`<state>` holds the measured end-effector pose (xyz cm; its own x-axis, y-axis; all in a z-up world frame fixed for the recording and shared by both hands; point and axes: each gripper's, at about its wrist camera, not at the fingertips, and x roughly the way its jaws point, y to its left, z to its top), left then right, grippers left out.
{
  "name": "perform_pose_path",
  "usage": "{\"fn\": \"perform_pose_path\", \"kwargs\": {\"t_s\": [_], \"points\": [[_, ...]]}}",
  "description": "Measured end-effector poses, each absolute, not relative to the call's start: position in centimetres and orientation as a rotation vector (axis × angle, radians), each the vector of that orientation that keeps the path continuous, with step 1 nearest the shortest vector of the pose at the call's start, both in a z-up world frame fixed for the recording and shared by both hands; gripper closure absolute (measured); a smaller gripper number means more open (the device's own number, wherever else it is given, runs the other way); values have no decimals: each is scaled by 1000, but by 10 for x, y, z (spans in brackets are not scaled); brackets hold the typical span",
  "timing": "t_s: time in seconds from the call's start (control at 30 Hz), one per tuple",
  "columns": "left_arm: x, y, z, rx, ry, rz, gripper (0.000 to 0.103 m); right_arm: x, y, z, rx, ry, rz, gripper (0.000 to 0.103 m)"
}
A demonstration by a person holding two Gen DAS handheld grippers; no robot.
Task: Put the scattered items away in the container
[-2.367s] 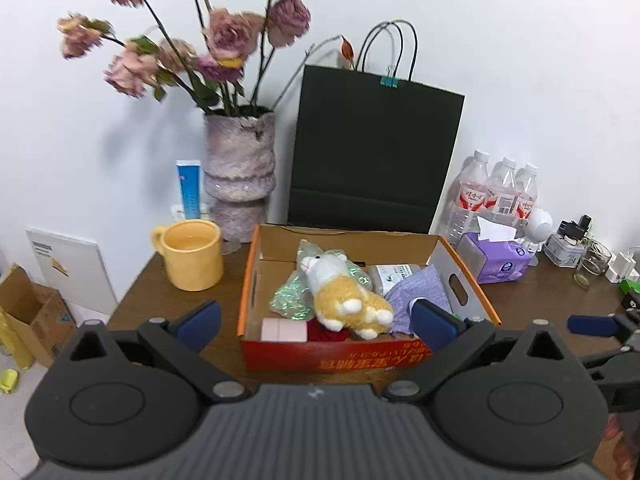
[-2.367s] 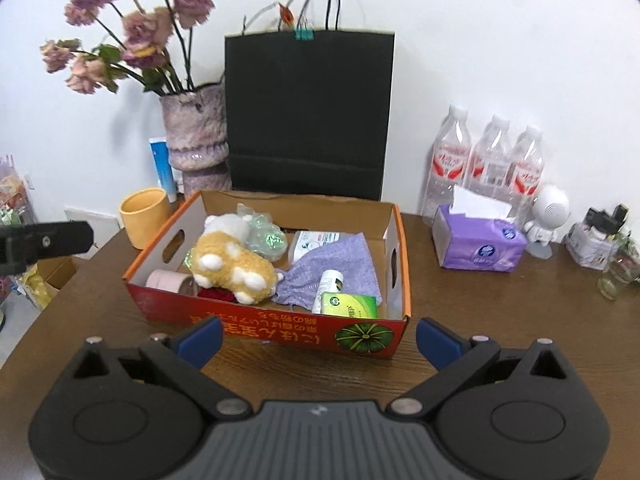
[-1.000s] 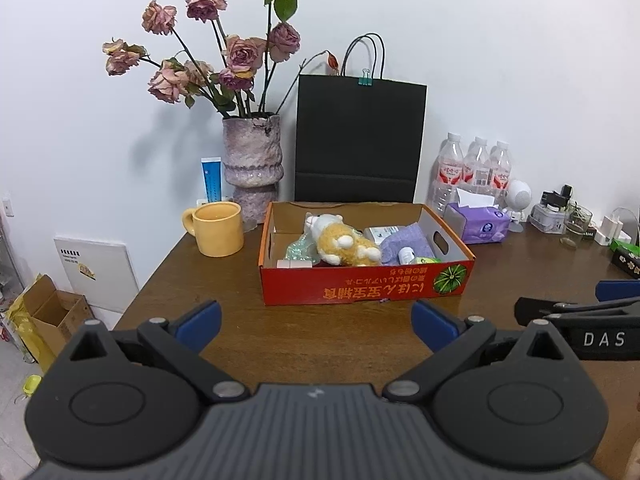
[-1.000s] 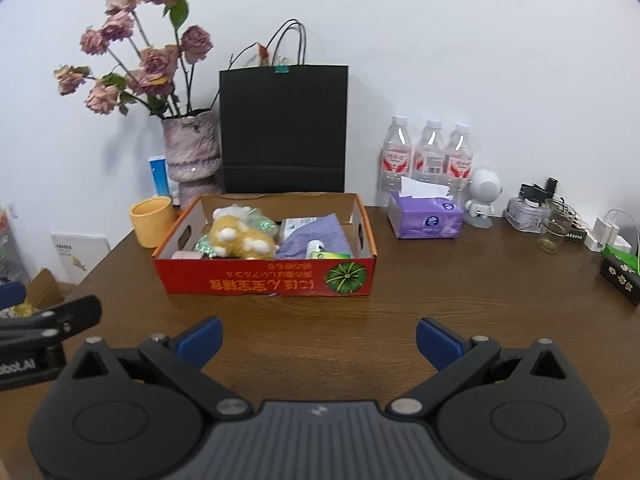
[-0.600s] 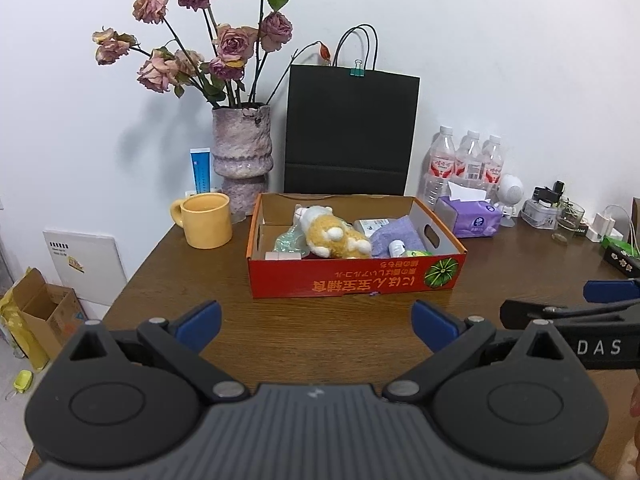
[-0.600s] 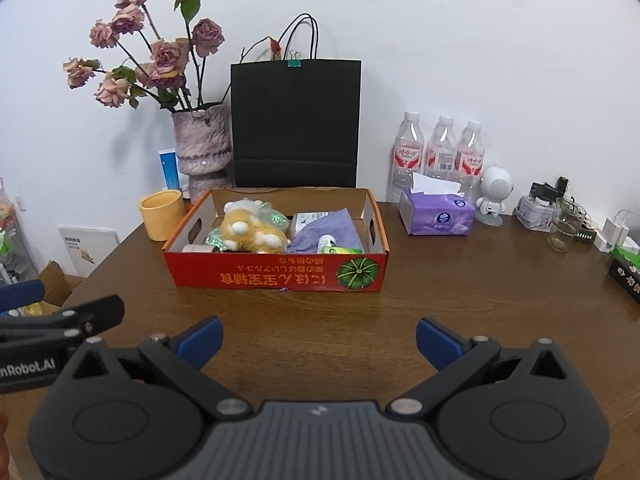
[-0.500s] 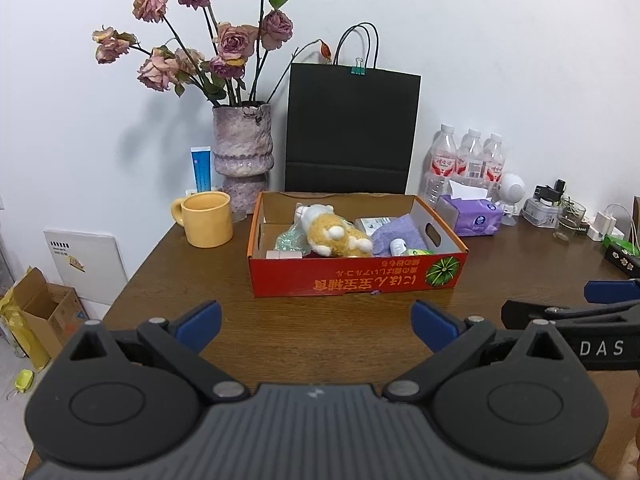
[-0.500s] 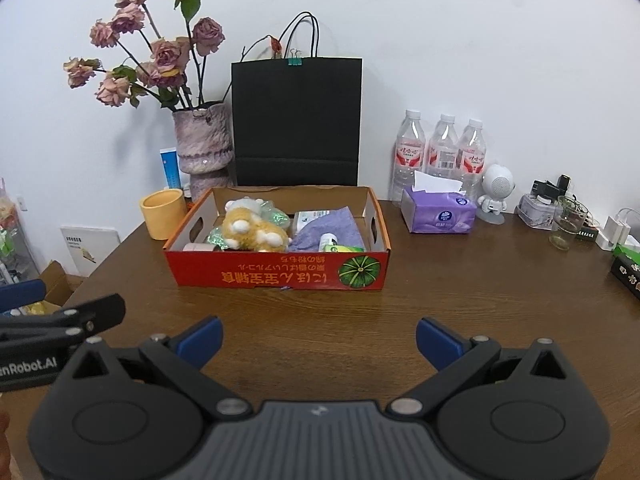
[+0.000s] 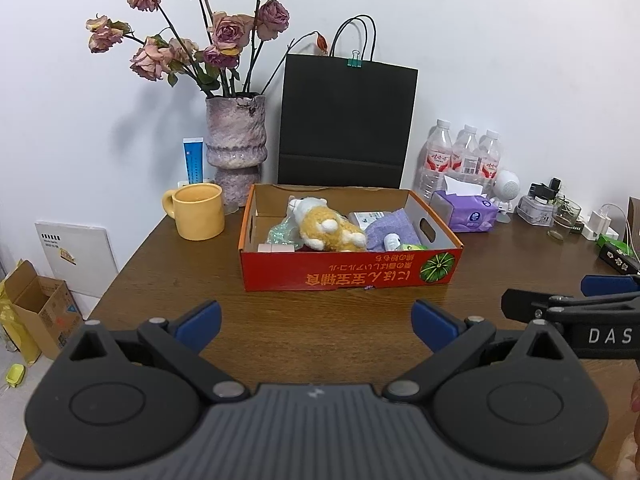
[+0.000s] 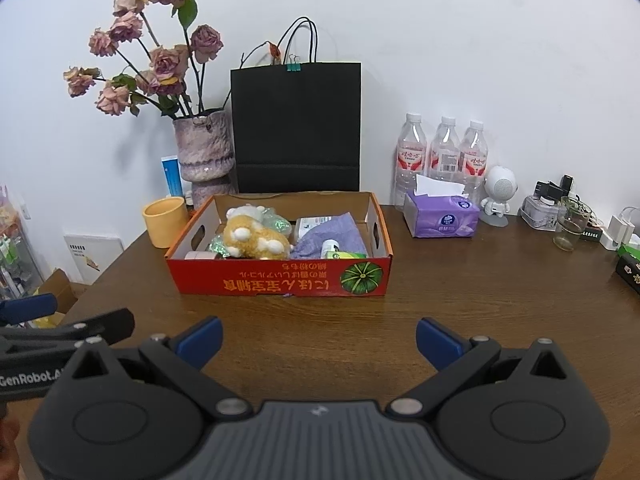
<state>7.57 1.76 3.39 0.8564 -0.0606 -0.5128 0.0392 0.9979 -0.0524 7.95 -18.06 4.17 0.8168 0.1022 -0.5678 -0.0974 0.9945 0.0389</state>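
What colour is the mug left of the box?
Yellow mug; clearest in the left wrist view, handle showing.

"DAS" on the right gripper (image 9: 568, 304), "GenRobot.A", perhaps cut off, on the left gripper (image 10: 60, 328)

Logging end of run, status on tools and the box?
Left tool open, empty; right tool open, empty. Red box holds plush toy, purple cloth, small bottle. Table in front of the box bare, nothing blocking.

Red item (image 9: 280, 249) mostly under plush toy (image 9: 328, 231)
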Motion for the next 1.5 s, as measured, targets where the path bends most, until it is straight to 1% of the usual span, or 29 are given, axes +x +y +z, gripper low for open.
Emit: {"fn": "perform_pose_path", "kwargs": {"t_s": [1.5], "points": [[65,11,32,-29,509,-79,0,76,-182,35,8,616,104,0]]}}
